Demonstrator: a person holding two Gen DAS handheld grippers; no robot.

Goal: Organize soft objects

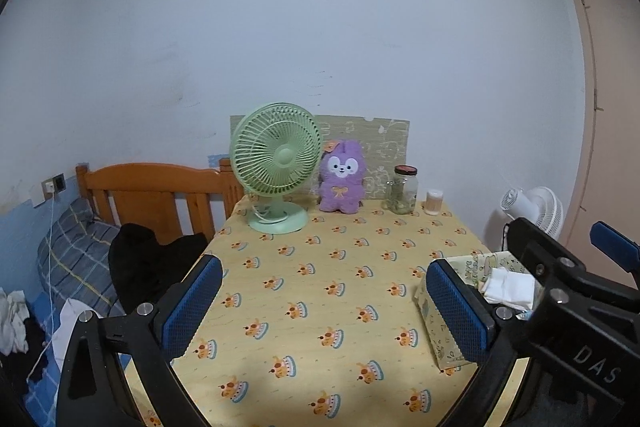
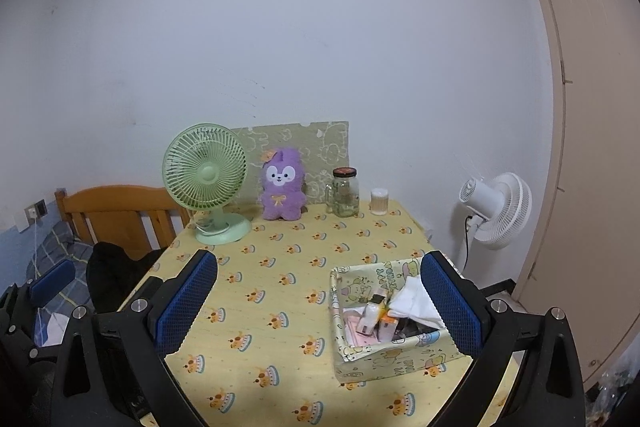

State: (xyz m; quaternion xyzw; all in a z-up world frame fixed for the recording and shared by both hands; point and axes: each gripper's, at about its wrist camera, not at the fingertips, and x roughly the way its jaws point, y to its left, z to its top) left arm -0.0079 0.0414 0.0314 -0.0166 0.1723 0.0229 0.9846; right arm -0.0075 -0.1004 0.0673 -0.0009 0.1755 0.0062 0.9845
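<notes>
Both wrist views face the table (image 1: pixel 320 307) from its near edge.

A fluffy purple plush bunny (image 1: pixel 341 177) sits upright at the table's far edge, facing forward, a bow on its belly.

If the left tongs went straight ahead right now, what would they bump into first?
Probably the purple plush bunny at the table's back edge, with the green fan close beside that line. The left tongs are open, and depth is uncertain.

Along the far edge of the tabletop (image 2: pixel 280 307), a desk fan (image 2: pixel 206 179), a plush rabbit (image 2: pixel 281 185), a glass jar (image 2: pixel 344 193) and a small container (image 2: pixel 379 201) are lined up from left to right. A fabric storage box (image 2: pixel 384 355) is set near the right edge, with a folded cloth (image 2: pixel 414 301) held in it.
</notes>
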